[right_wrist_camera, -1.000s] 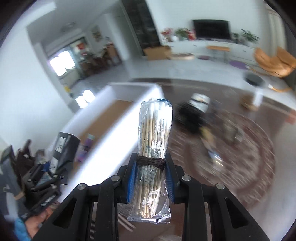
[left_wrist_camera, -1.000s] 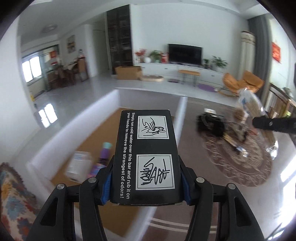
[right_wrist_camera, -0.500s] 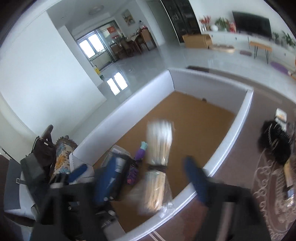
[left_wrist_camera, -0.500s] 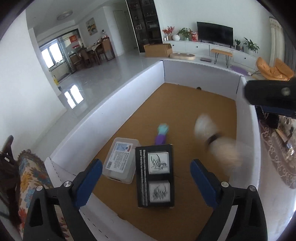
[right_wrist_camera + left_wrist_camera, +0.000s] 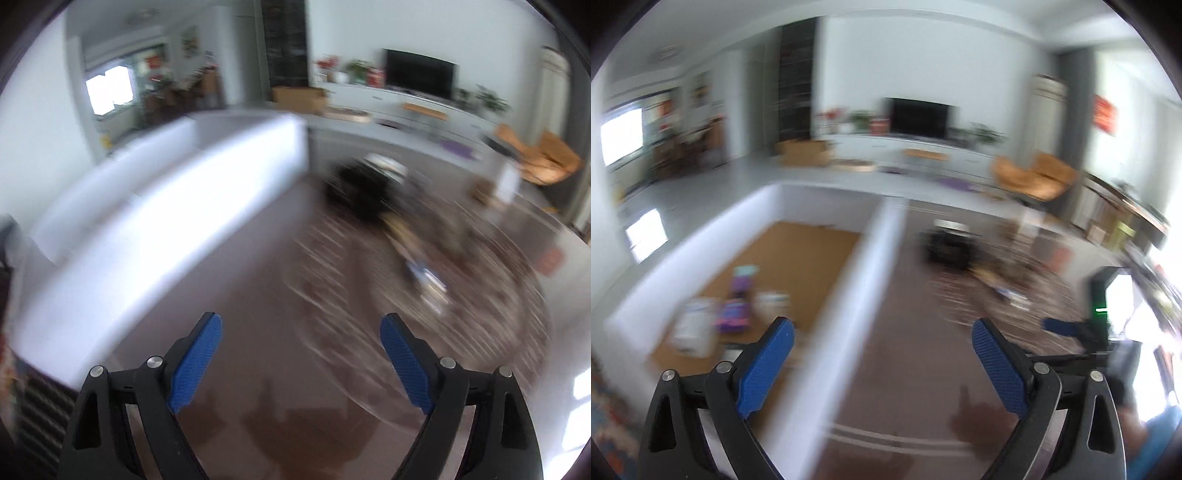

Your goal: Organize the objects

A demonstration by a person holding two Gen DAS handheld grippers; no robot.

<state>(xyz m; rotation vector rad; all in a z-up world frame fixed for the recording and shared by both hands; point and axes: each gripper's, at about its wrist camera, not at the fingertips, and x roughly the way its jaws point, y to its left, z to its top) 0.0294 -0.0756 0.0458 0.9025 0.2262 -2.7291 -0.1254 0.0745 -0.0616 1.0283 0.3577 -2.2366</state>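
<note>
Left wrist view shows the left claw (image 5: 882, 363) and, in its own view, the right claw (image 5: 301, 356) just spread wide and empty, box and swabs released into the bin (image 5: 882, 229), so both can fetch more from the table (image 5: 258, 314).

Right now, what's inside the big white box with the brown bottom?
The white box holds a purple bottle, a pale container and another pale item, all blurred. The left gripper's fingers hide its near corner.
</note>
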